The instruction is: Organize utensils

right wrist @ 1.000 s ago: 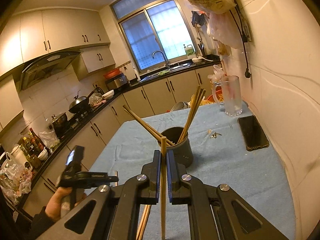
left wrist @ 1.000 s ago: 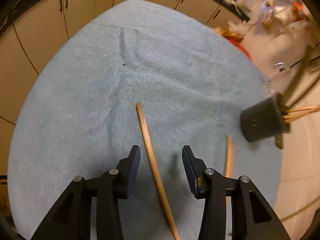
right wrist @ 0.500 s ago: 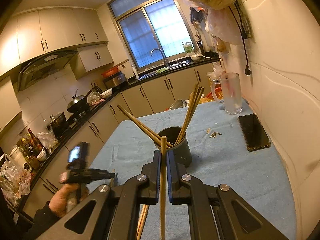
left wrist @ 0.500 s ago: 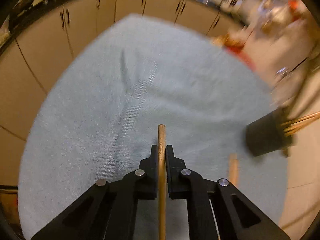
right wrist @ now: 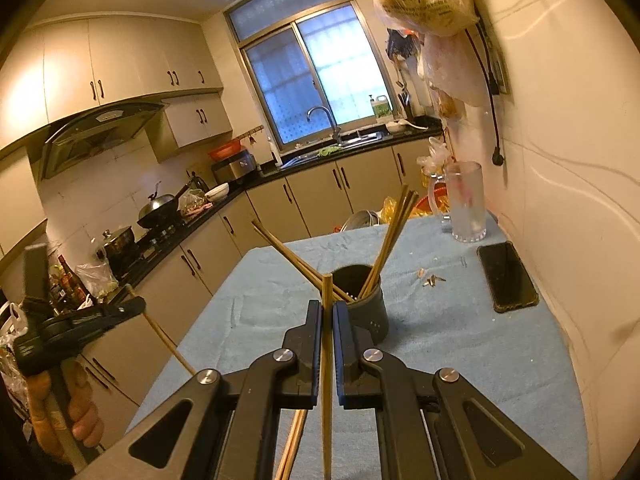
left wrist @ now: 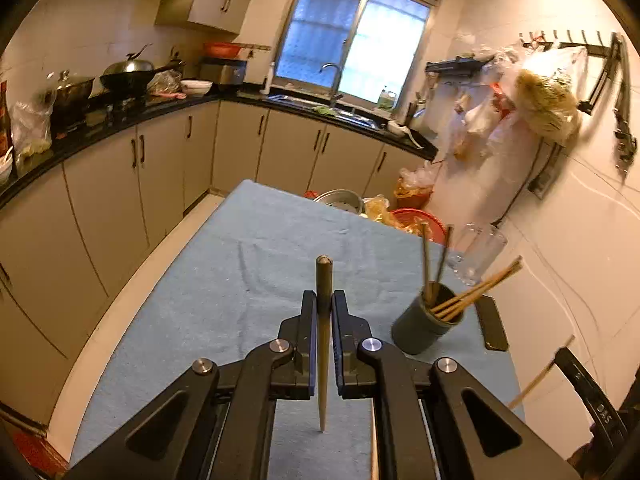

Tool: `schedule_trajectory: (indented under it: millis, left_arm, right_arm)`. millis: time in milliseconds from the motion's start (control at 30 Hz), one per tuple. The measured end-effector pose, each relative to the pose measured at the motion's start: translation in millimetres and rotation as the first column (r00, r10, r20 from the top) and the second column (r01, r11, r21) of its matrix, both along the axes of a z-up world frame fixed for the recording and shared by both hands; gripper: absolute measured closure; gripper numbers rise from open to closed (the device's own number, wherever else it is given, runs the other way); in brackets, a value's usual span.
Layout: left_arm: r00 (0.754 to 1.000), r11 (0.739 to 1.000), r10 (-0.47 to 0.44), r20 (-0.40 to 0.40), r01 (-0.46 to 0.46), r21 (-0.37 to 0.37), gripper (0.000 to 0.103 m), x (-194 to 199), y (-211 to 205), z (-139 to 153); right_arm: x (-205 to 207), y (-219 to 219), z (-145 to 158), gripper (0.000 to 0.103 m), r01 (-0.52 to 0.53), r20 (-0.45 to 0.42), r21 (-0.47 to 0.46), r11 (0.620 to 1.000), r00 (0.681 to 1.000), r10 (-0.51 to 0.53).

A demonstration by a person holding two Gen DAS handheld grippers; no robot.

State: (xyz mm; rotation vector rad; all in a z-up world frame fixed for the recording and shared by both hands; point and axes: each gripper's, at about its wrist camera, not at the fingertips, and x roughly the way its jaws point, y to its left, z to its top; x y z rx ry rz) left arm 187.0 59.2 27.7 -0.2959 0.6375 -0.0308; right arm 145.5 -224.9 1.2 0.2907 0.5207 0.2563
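My left gripper [left wrist: 323,308] is shut on a wooden chopstick [left wrist: 323,344] and held up above the blue tablecloth [left wrist: 224,304]; from the right wrist view it shows at the left as the left gripper [right wrist: 132,306] with its chopstick [right wrist: 166,340] slanting down. My right gripper [right wrist: 327,314] is shut on another chopstick [right wrist: 327,380], just short of the dark holder cup [right wrist: 366,304]. The holder cup [left wrist: 424,326] contains several chopsticks leaning outward. More chopsticks [right wrist: 294,440] lie on the cloth under the right gripper.
A black phone [right wrist: 506,278] and small keys [right wrist: 432,279] lie on the cloth near the wall. A glass mug [right wrist: 464,208] stands at the table's far right corner. Kitchen cabinets and a counter with pots run along the left and back.
The left gripper closed on a chopstick that lay on the cloth, then rose and tilted up so the kitchen came into view. The right gripper kept still with its chopstick.
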Motion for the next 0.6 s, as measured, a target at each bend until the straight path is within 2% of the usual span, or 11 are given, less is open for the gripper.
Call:
schedule_trajectory:
  millis: [200,500,600]
  left_arm:
    - [0.998,0.999,-0.032,0.050,0.033,-0.017,0.096,-9.6,-13.3,21.2]
    - [0.986,0.994,-0.096,0.136,0.102,-0.037,0.096,11.9,-52.2,61.0]
    - [0.981,0.993,-0.108,0.158,0.113,-0.021,0.096,32.2,-67.9,69.1]
  right_arm:
    - [-3.8,-5.4,20.3,0.097,0.017,0.049,0.009,1.000,0.999,-0.017]
    - [12.3,-20.7,63.9,0.097,0.048,0.136,0.027,0.998,0.989,-0.051]
    - [21.3,-26.3,78.7,0.097,0.067,0.172,0.037,0.997,0.982,-0.072]
